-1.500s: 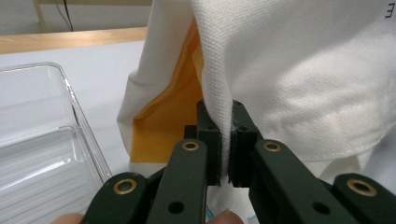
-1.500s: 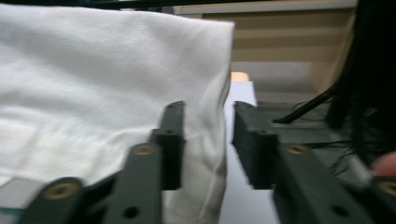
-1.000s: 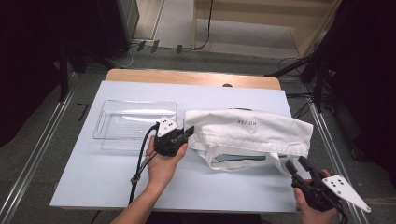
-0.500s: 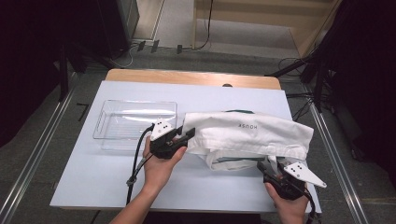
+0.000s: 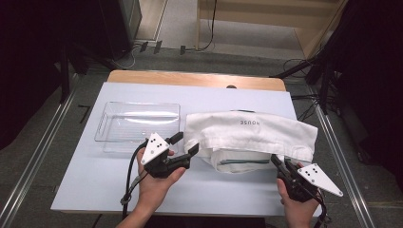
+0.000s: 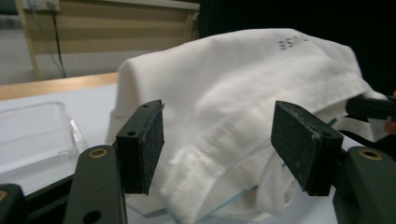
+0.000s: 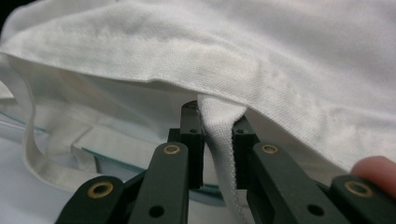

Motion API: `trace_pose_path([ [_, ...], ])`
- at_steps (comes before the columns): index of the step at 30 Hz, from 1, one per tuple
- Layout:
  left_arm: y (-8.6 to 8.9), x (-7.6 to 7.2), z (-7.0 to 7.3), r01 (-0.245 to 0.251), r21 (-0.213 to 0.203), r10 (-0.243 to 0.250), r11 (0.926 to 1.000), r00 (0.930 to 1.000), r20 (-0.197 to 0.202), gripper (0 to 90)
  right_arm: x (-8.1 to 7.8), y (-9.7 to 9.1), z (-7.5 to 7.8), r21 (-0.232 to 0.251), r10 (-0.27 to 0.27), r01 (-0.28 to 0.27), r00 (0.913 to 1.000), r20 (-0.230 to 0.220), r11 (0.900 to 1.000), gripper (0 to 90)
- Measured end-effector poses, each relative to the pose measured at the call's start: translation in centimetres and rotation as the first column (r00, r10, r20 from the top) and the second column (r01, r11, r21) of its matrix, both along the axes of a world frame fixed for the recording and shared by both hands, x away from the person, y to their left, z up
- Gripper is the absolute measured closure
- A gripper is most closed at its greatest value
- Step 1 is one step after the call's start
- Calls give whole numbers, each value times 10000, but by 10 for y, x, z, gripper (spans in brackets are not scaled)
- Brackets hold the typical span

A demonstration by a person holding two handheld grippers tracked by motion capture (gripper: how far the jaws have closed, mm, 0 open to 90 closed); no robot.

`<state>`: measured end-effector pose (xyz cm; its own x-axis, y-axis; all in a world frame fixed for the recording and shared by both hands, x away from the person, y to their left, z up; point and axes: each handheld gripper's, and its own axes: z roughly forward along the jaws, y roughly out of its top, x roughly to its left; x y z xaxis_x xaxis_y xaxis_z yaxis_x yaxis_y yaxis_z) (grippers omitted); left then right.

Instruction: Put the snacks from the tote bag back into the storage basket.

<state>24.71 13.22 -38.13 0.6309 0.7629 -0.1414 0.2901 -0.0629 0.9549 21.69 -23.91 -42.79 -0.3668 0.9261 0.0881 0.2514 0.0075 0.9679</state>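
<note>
I had the white cloth bag lying on the tabltop, right of centre, with a clear plastic tray just to its left. The step in hand looked like opening the bag at its near edge to get at what was inside. My right hand-held gripper had just been closing, and its pads now pinched a fold of the bag's hem at the near right corner. My left hand-held gripper had just been opening; its jaws stood apart with the bag's left end in front of them, holding nothing.

The bag was rumpled and humped, with small grey lettering on the far side, a loose handle strap trailing near, and a flat greenish-edged thing showing in the mouth; I couldn't tell what it was.

Next, I judged, the left needed to take the upper layer of the mouth while the right held firm, then lift gently so the cloth wouldn't slip.
</note>
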Motion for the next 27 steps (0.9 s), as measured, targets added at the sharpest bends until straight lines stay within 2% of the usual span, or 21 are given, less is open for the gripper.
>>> trace_pose_path([
  [3,-15,0,-4,203,509,-209,9985,9997,99,302,1,1,7,121,-7,4,9998,213,9999,824],
  [9,-41,4,-12,262,1109,-267,9935,9996,39,244,3,-1,13,265,29,-39,9992,402,9996,825],
  [15,-61,9,-13,-245,1840,192,9826,9994,305,176,6,0,18,413,90,-112,9985,534,9991,825],
  [17,-64,12,-11,-650,2081,581,9759,9976,388,206,6,0,20,439,147,-171,9983,558,9989,825],
  [18,-65,13,-10,-648,2092,578,9757,9975,397,213,6,-1,20,447,148,-175,9982,589,9988,826],
  [19,-65,15,-9,-541,2064,464,9770,9980,418,230,6,-1,21,459,162,-190,9980,605,9988,826],
  [21,-66,15,-7,-510,2158,381,9751,9972,637,312,6,-1,21,466,208,-238,9978,631,9986,827],
  [24,-65,15,-3,-267,2146,102,9763,9969,776,447,5,-1,20,393,274,-299,9978,606,9988,827],
  [25,-65,16,-1,-188,2100,27,9775,9971,766,544,5,-1,19,321,308,-328,9977,600,9989,826],
  [26,-64,16,0,-105,2025,-58,9792,9968,797,544,5,-1,19,321,308,-328,9977,600,9989,826],
  [27,-64,16,2,-52,1953,-113,9807,9965,831,587,5,0,19,280,334,-351,9977,589,9990,825],
])
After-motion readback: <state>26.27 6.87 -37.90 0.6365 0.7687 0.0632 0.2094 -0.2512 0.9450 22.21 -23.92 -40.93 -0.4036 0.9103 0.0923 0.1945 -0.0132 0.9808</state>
